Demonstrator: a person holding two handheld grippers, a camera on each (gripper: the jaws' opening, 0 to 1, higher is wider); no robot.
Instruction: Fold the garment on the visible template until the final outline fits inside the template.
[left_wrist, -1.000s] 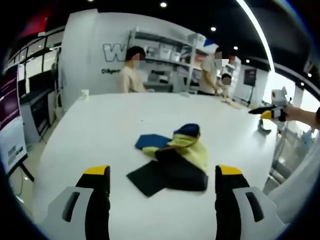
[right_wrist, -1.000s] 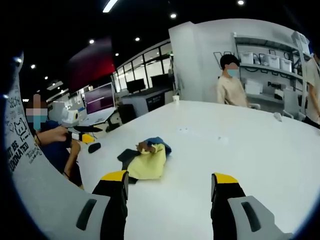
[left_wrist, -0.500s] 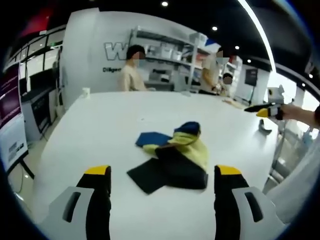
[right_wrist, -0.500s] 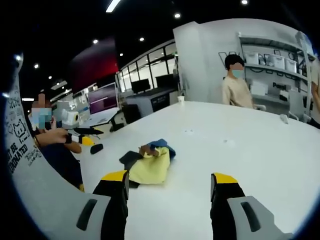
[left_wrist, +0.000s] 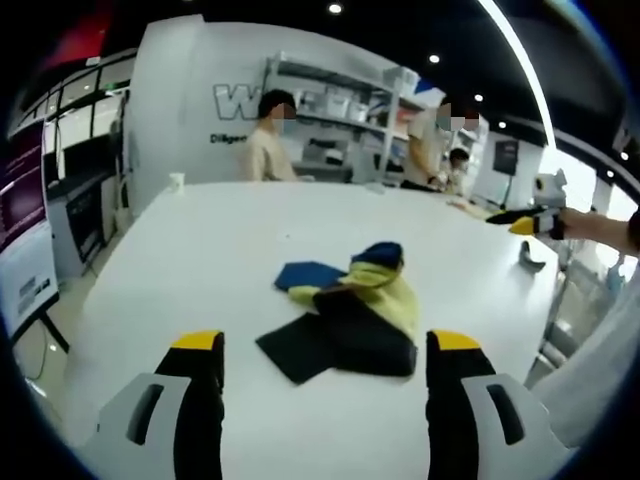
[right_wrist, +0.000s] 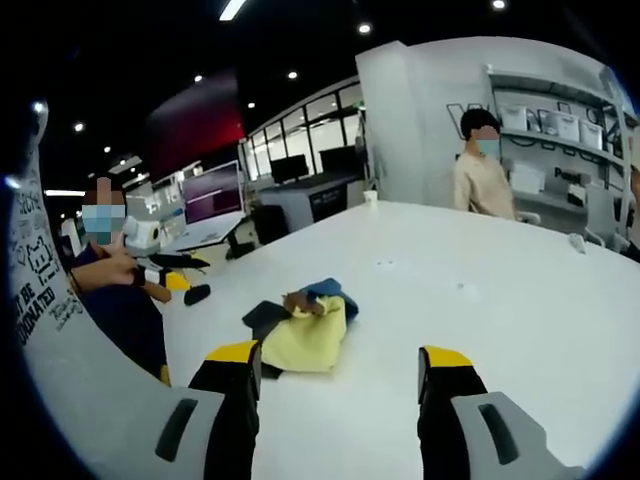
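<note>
A crumpled garment (left_wrist: 365, 300) in yellow, blue and black lies in a heap on the white table (left_wrist: 200, 260). A flat black piece (left_wrist: 295, 350) sticks out at its near side and a flat blue piece (left_wrist: 305, 275) at its far side. My left gripper (left_wrist: 325, 345) is open and stays short of the heap. The right gripper (left_wrist: 520, 220) shows small at the right, held in a hand above the table's edge. In the right gripper view the garment (right_wrist: 305, 335) lies ahead of my open right gripper (right_wrist: 340, 358). The left gripper (right_wrist: 165, 272) is small at the table's left edge.
Two people stand behind the table's far side by white shelves (left_wrist: 330, 100). A white cup (left_wrist: 176, 182) stands at the far corner. A small dark object (left_wrist: 530, 262) lies near the right edge. A seated person (right_wrist: 110, 290) and monitors (right_wrist: 210, 195) are at the left.
Both cameras have shifted slightly, the right one a little nearer the heap. The garment lies as before. Both grippers stay open.
</note>
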